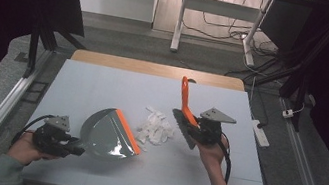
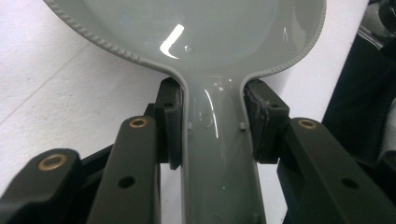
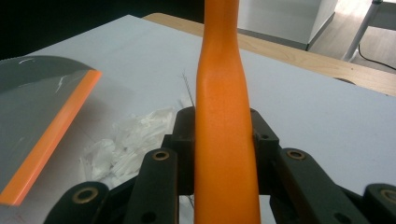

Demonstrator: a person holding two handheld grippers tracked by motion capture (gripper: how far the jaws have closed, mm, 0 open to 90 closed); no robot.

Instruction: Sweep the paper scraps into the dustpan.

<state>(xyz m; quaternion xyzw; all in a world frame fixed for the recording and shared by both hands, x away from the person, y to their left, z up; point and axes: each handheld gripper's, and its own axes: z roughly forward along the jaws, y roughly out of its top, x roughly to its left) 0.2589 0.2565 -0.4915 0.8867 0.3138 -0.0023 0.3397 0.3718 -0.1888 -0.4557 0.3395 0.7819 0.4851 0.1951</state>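
Nearest the person, the left gripper (image 1: 73, 146) clamps the handle of a grey dustpan (image 1: 107, 134), which lies flat on the white table (image 1: 102, 87), its orange lip (image 1: 127, 131) facing a pile of white scraps (image 1: 155, 127). Just beyond the pile, the right gripper (image 1: 196, 124) is closed on the orange-handled brush (image 1: 185, 107), bristles beside the scraps. Nothing lies between pile and pan.

Dustpan (image 2: 196, 37) pan and brush handle (image 3: 226, 140) top cut off by frame edges
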